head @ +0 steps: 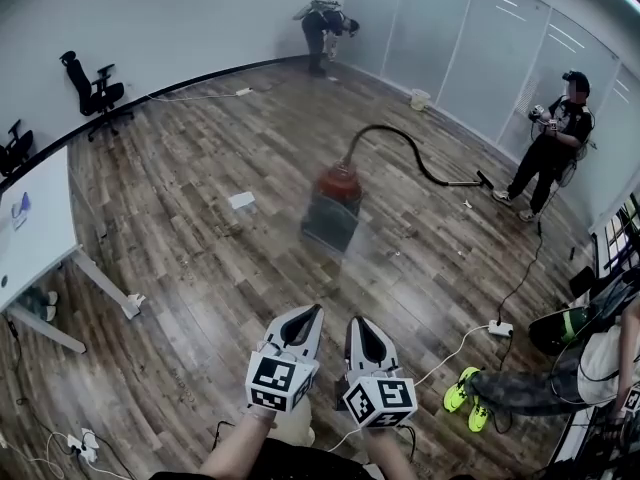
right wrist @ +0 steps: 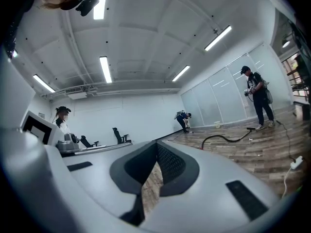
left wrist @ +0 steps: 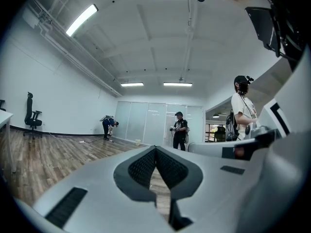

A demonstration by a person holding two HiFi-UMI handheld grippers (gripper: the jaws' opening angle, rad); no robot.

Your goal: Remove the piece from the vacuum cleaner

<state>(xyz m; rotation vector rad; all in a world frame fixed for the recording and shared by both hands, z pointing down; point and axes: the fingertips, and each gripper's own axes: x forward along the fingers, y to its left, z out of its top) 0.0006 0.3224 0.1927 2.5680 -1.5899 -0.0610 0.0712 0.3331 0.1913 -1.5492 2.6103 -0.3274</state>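
The vacuum cleaner [head: 335, 208], with a red top and a dark body, stands on the wooden floor mid-room. Its black hose [head: 410, 153] arcs right to a nozzle [head: 482, 180] lying on the floor. In the right gripper view the hose [right wrist: 224, 139] shows far off. My left gripper [head: 316, 311] and right gripper [head: 355, 322] are held side by side low in the head view, well short of the vacuum. Both are shut and hold nothing; their jaws meet at the tips [left wrist: 155, 149] [right wrist: 156, 143].
A person stands by the nozzle [head: 555, 143], and another bends over at the far wall [head: 325, 33]. Someone in neon-green shoes [head: 462, 393] sits at right near a power strip [head: 500, 328]. A white table [head: 40, 238] and office chairs [head: 95, 93] are at left. A scrap of paper [head: 241, 200] lies on the floor.
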